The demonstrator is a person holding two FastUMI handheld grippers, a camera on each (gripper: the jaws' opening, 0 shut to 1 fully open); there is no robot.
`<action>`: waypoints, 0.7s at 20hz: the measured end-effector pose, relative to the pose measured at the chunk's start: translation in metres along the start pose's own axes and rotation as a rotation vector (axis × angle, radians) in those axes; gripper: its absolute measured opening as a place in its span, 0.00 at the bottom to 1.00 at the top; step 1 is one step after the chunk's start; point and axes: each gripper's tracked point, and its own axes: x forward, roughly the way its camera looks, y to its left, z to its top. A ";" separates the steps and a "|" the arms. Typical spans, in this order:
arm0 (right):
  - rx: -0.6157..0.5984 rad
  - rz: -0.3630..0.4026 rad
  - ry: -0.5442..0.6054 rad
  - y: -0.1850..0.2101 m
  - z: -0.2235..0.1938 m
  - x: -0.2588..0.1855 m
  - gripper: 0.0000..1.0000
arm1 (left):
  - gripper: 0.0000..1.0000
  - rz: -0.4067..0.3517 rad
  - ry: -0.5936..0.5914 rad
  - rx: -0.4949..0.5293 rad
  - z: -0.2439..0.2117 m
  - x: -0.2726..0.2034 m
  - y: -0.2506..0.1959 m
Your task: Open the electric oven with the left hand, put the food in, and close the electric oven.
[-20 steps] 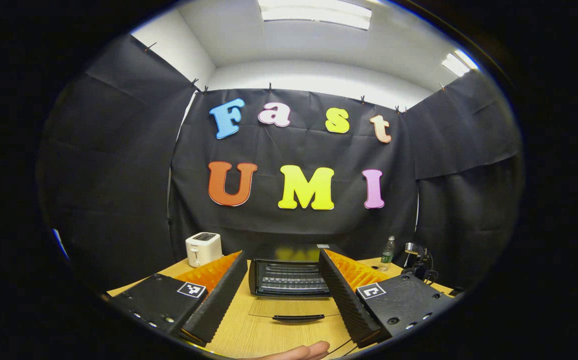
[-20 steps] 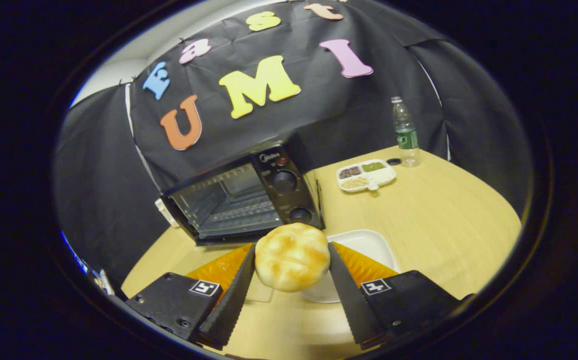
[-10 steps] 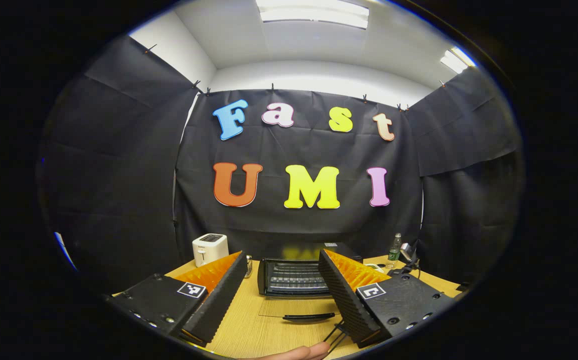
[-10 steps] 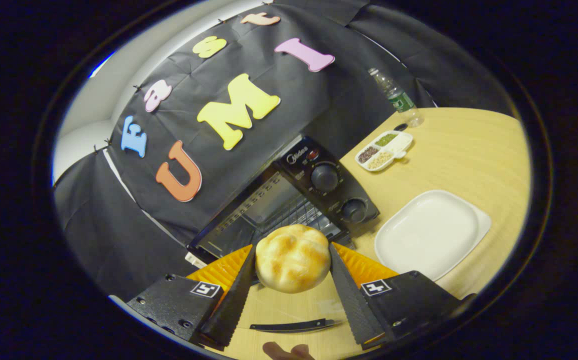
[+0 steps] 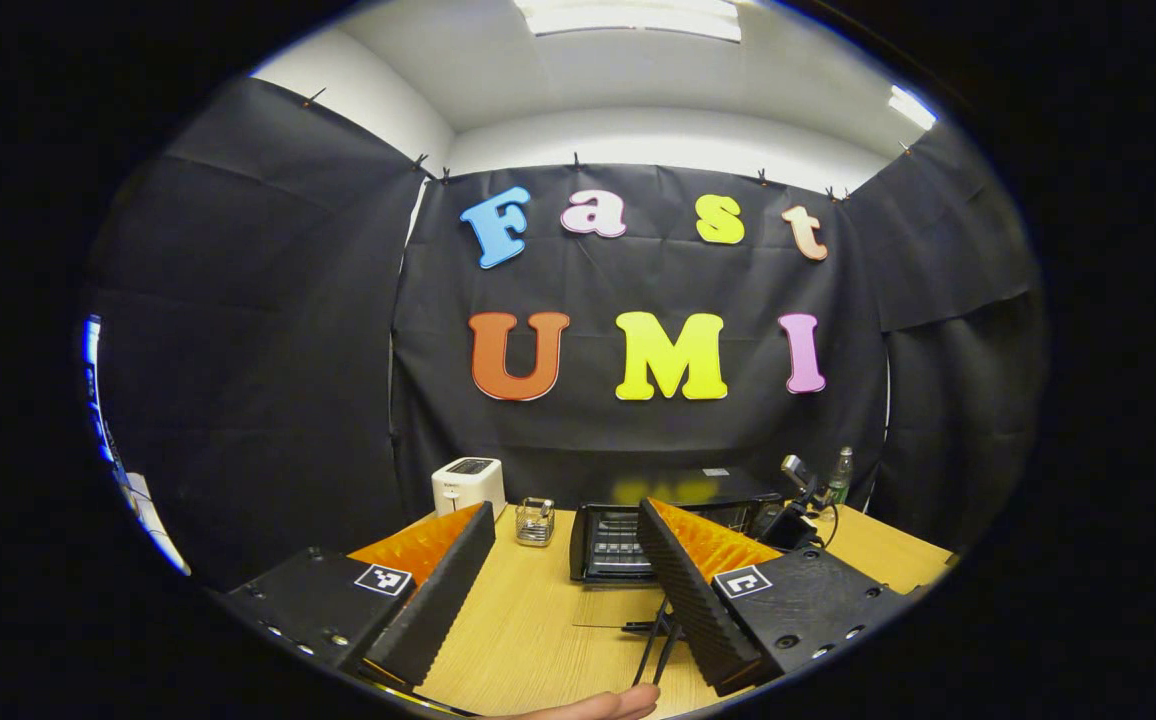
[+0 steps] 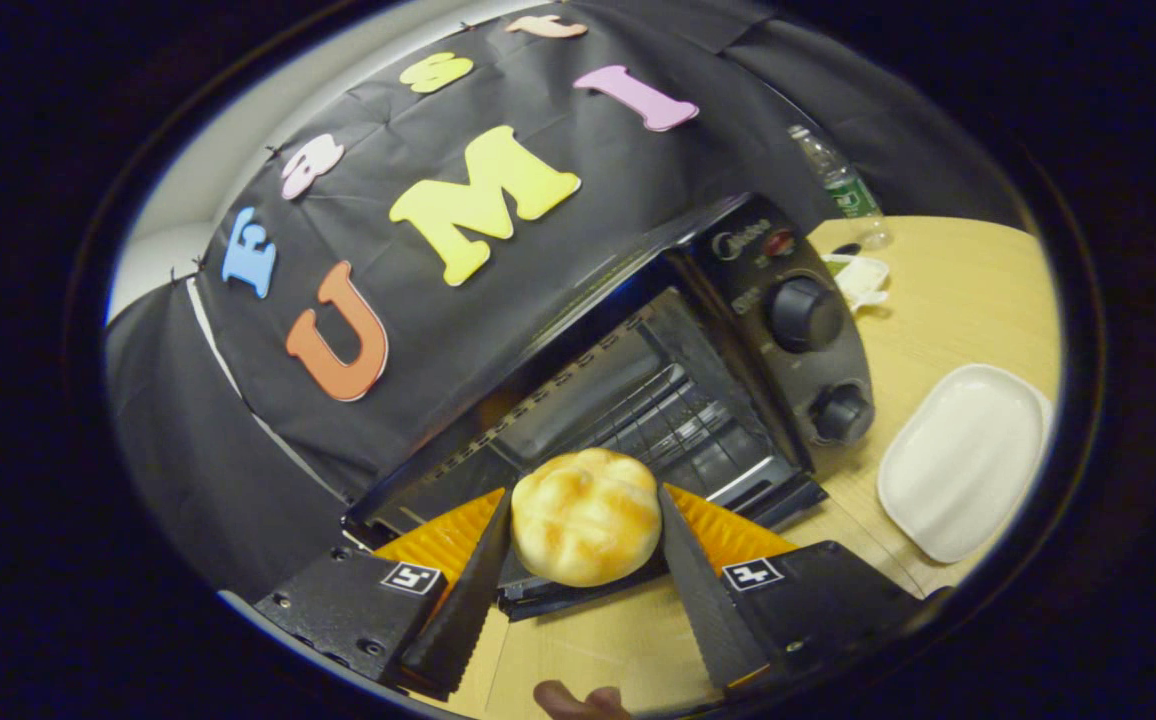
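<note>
Right gripper view: right claw clamped on bun, both fingers pressing its sides, bun held just before open oven mouth, above lowered glass door. Wire rack visible inside. White plate on bench right of oven; bottle behind. Left gripper view: left claw spread, gripping nothing, well back from oven. Toaster at far left of bench, small holder beside it.

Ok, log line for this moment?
oven: door open | right claw: shut on bun, at oven mouth | left claw: open | plate: bare
</note>
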 end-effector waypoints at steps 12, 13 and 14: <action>-0.136 -0.007 -0.086 -0.002 0.011 0.078 0.86 | 0.94 -0.101 0.046 -0.041 -0.010 0.012 -0.022; -0.136 -0.006 -0.079 -0.002 0.009 0.079 0.86 | 0.94 -0.096 0.053 -0.040 -0.013 0.015 -0.020; -0.138 -0.005 -0.080 -0.001 0.010 0.081 0.86 | 0.94 -0.096 0.055 -0.040 -0.012 0.015 -0.019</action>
